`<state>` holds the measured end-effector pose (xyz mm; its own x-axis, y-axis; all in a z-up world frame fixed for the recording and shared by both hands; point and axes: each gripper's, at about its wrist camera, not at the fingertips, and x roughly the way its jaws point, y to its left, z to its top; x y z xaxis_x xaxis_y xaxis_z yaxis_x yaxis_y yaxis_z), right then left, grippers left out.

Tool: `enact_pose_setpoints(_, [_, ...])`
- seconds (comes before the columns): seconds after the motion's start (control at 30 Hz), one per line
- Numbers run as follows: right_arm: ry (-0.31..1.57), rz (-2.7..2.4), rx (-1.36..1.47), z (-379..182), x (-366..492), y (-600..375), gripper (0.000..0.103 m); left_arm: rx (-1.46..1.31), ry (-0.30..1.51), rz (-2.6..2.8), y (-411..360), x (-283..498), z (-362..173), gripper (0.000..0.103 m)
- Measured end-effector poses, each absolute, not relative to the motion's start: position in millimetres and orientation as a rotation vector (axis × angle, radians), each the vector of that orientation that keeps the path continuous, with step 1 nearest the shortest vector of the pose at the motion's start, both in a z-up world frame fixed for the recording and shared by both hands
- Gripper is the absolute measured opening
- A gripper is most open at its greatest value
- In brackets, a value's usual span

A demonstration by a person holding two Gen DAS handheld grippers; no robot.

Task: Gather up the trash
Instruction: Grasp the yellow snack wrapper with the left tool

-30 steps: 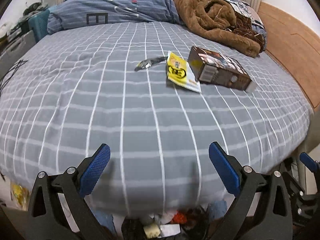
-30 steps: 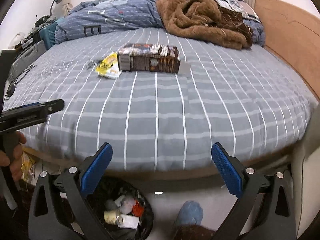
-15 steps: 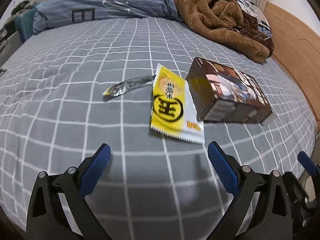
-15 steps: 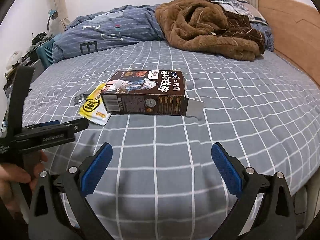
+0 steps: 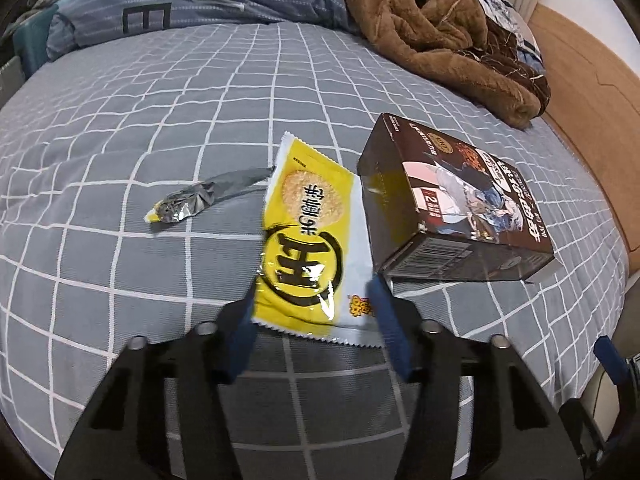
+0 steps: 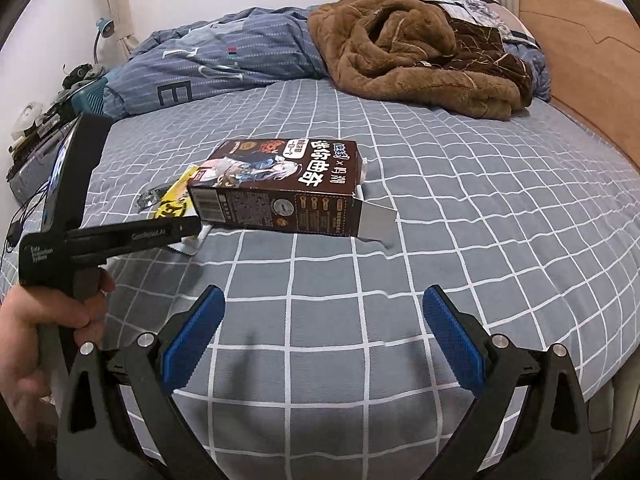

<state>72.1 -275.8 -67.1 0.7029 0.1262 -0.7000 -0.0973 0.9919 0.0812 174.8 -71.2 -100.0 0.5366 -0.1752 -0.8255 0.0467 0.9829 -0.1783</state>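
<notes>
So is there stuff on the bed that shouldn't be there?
Yes. A yellow snack wrapper, a crumpled silver wrapper and a brown cookie box with its end flap hanging open lie on the checked bedsheet. The left gripper is closing around the yellow one.

bed (image 5: 168,92): everything I'm after lies on it
snack packet (image 5: 308,240): middle, its near end between my closing left gripper (image 5: 316,320) jaws
box (image 5: 452,204): just right of the packet, on its side
crumpled wrapper (image 5: 188,204): left of the packet
blanket (image 5: 440,32): heaped behind the box, duvet (image 5: 192,0) to its left
right gripper (image 6: 320,332): hangs over the near edge, box beyond it
</notes>
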Motion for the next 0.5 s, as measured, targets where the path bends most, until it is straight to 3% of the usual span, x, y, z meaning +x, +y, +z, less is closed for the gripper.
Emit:
enact_pose_setpoints(0.1, [0.782, 0.129, 0.032, -67, 71, -273, 0.095, -0.13, 1.002, -0.13, -70, 173, -99, 0.011])
enact_pose_setpoints(0.5, [0.797, 0.147, 0.036, -70, 75, -267, 0.095, -0.129, 0.99, -0.176, -64, 160, -86, 0.007])
